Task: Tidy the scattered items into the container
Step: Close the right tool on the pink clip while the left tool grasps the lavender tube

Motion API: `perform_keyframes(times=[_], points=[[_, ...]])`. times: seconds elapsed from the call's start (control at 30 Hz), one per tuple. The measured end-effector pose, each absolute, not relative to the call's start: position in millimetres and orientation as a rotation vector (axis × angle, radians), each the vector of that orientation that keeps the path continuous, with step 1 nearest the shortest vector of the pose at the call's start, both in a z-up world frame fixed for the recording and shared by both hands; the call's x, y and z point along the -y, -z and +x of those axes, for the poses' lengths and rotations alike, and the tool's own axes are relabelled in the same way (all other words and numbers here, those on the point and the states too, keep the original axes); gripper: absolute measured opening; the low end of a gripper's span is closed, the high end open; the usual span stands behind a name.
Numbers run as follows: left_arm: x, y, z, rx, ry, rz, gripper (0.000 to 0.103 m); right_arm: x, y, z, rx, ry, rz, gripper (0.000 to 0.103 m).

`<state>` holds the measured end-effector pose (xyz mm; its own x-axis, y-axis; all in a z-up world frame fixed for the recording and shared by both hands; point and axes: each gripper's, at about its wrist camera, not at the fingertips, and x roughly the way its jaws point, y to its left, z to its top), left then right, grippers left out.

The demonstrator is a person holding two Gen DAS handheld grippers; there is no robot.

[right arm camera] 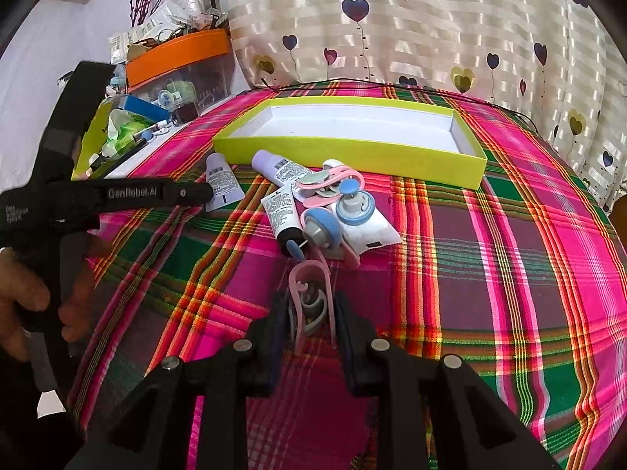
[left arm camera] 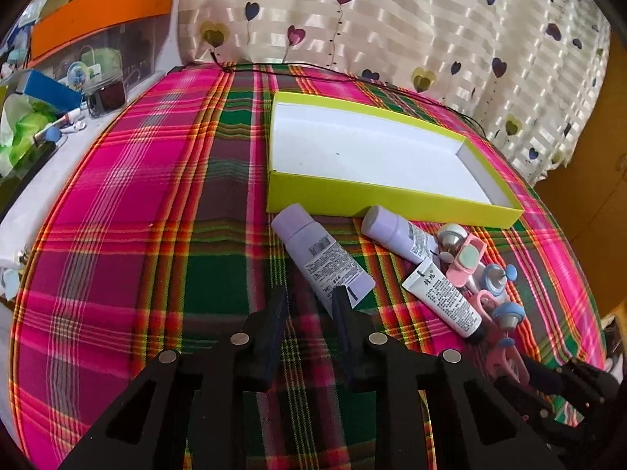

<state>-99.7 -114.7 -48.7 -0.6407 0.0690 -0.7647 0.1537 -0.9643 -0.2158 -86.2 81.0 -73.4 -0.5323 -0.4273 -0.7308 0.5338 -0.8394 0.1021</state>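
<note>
While the shallow lime-green cardboard box (left arm camera: 376,199) with its white inside waits empty on the plaid tablecloth (left arm camera: 117,215), the scattered toiletries lie heaped just before its near wall. The left gripper (left arm camera: 309,297) stands at the crimped tail of the lilac plastic tube (left arm camera: 321,258), jaws apart and not pressing it, probably lining up a grasp. The right gripper (right arm camera: 311,305) is clamped on a pink plastic clip (right arm camera: 309,290), ready to carry it boxward.

1. One shallow lime-green cardboard box with white inside (left arm camera: 392,196).
2. Two lilac plastic tubes (left arm camera: 325,258).
3. One white tube with black cap (left arm camera: 443,297).
4. One orange-lidded clear storage bin (left arm camera: 102,11).
</note>
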Motion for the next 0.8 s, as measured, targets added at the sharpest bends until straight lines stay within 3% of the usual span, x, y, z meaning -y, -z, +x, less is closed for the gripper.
perform_keyframes(times=[0.57,0.8], points=[[110.2,47.7,-130.2,-0.545,2.614,1.204,0.035,-82.5,74.7,-84.4,-0.181,2.348,1.064,0.025],[105.2,50.9,-133.3,-0.459,2.617,1.191,0.037,-82.8,74.6,-84.0,-0.177,2.349,1.064,0.025]])
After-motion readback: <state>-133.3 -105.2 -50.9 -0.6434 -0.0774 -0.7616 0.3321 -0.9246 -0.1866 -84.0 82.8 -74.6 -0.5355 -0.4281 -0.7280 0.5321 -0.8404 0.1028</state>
